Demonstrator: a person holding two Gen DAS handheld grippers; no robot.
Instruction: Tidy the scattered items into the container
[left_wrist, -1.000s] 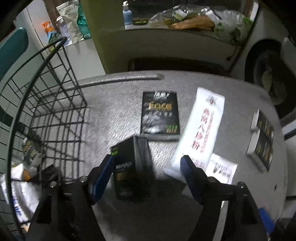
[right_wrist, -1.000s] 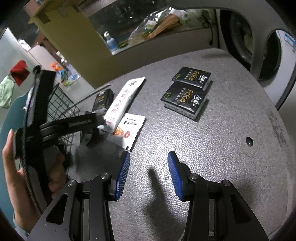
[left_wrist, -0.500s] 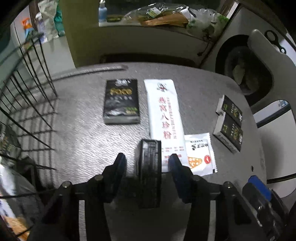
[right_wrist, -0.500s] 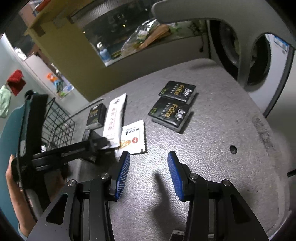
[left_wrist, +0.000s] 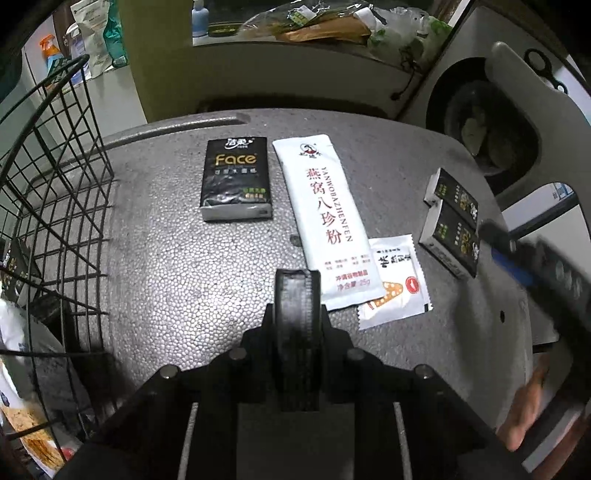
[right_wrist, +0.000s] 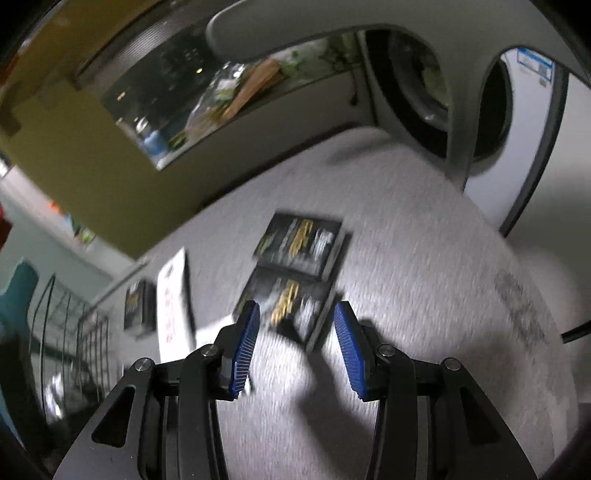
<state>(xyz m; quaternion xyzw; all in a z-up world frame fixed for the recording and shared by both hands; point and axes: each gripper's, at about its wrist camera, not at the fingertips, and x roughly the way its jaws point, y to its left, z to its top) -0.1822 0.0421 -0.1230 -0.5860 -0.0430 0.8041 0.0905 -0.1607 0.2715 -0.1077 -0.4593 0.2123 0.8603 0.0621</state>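
My left gripper (left_wrist: 297, 310) is shut on a black tissue pack (left_wrist: 297, 332), held edge-up just above the grey foam tabletop (left_wrist: 184, 280). On the table lie another black "Face" pack (left_wrist: 236, 181), a long white sachet (left_wrist: 327, 221), a small white sachet (left_wrist: 397, 280) and two black packs side by side (left_wrist: 452, 229). The wire basket (left_wrist: 55, 177) stands at the left with items inside. My right gripper (right_wrist: 295, 347) is open and empty, hovering just short of the nearer of those two packs (right_wrist: 291, 306); its view is blurred.
A washing machine with its round door (right_wrist: 476, 103) stands beyond the table's right edge. A ledge with bags and a bottle (left_wrist: 199, 18) runs behind the table. A person's hand (left_wrist: 524, 417) holds the right gripper at the lower right.
The left jaws closed onto the upright black pack. The right gripper swung across the table toward the two black packs, which now sit right before its fingers.
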